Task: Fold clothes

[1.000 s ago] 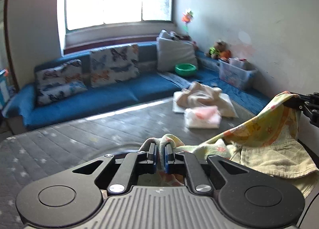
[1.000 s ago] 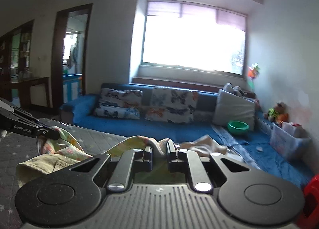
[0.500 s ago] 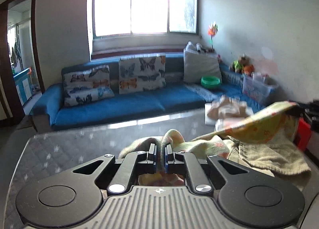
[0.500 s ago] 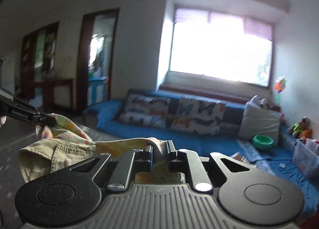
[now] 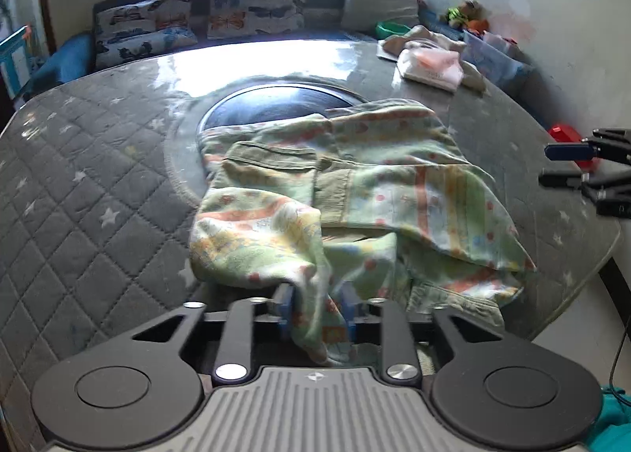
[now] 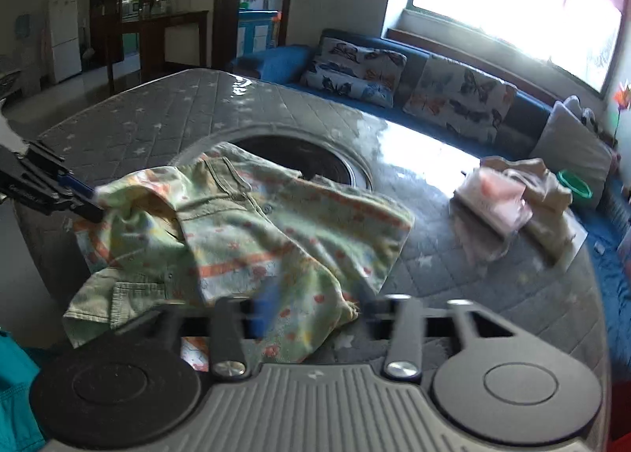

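My quilted grey table [image 5: 86, 184] fronts a blue sofa [image 6: 284, 58]; both grippers sit spread, left gripper [image 5: 317, 308] loosely straddling the blurry patterned garment [image 5: 355, 184], right gripper [image 6: 315, 312] empty.

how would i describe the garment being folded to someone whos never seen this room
On the grey star-quilted table, it lies crumpled by the near edge, between the left gripper and right gripper. The pale green garment has orange stripes, unlike the pink and beige pile.
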